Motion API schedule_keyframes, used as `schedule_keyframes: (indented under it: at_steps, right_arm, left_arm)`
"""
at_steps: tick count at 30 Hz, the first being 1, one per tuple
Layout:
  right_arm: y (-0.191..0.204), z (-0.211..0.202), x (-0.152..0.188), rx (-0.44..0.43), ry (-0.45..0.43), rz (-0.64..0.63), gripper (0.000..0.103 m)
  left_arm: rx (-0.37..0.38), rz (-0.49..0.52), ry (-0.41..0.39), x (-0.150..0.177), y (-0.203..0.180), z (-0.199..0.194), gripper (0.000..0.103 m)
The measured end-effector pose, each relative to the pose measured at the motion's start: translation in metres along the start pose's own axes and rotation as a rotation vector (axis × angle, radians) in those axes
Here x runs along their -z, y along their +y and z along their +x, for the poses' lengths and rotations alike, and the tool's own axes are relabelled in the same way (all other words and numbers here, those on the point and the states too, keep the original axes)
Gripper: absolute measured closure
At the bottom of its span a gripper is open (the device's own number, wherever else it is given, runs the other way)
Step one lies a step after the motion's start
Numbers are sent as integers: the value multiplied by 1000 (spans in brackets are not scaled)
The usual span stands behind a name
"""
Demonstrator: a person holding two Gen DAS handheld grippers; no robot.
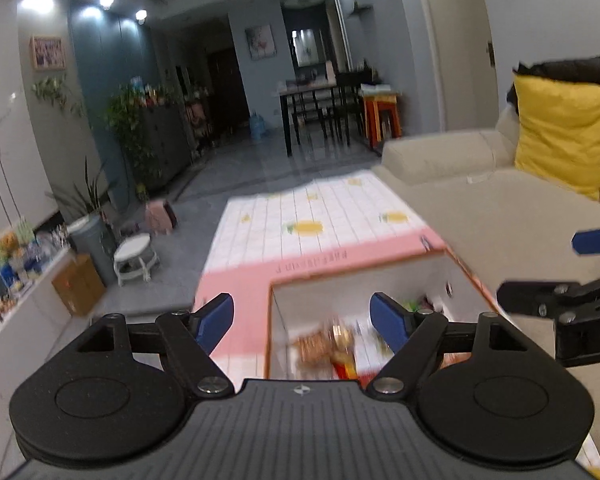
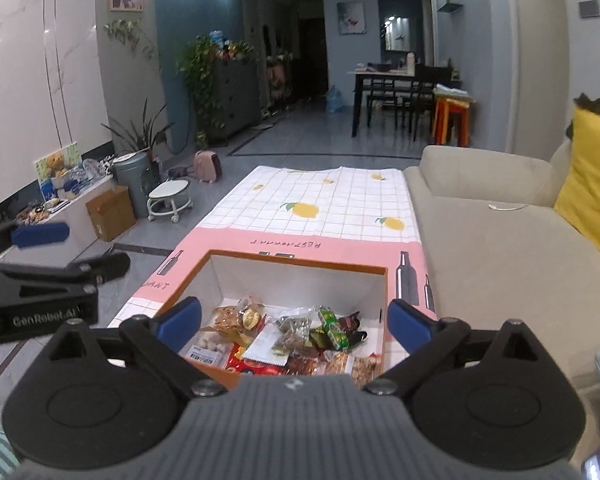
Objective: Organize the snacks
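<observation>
I have both grippers hovering above the open snack box [image 2: 300, 280], a white-walled carton with an orange rim that sits at the near end of the table, on the pink border of the lemon-print tablecloth [image 2: 324, 204].

My right gripper [image 2: 296, 322] has its blue fingers spread wide with nothing between them, one over each side of the box. Below it the snack packets [image 2: 288, 340] lie heaped on the box floor: a green wrapped candy [image 2: 332, 326], a red packet [image 2: 256, 364] against the near wall, and a clear bag of pale round pieces [image 2: 210, 346] in the near left corner.

My left gripper [image 1: 302, 322] is spread just as wide and holds nothing. It hangs over the box's left wall, one finger outside and one inside. Its view is blurred, so the packets there are only a brown and red smear.

A beige sofa [image 2: 500, 248] runs along the table's right edge, with a yellow cushion [image 2: 592, 196] on it.
</observation>
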State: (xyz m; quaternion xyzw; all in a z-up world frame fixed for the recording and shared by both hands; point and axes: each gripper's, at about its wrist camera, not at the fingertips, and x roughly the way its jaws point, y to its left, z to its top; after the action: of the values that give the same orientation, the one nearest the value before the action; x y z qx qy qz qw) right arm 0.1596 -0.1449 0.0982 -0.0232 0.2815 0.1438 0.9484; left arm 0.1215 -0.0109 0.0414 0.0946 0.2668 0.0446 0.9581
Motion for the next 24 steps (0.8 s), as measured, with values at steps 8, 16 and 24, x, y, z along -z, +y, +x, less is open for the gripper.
schedule_keyframes:
  at_steps: [8,16,24]
  right_arm:
    - [18,-20,42,76,-4,48,4]
    - [20,-5,57,90,41,39,4]
    - [20,19,55,76,58,19,4]
  left_arm:
    - [1,-75,122,32,0,6,12]
    - [-19,-123,243,46,8,20,12]
    - [-21,-132,319,56,5,44,12]
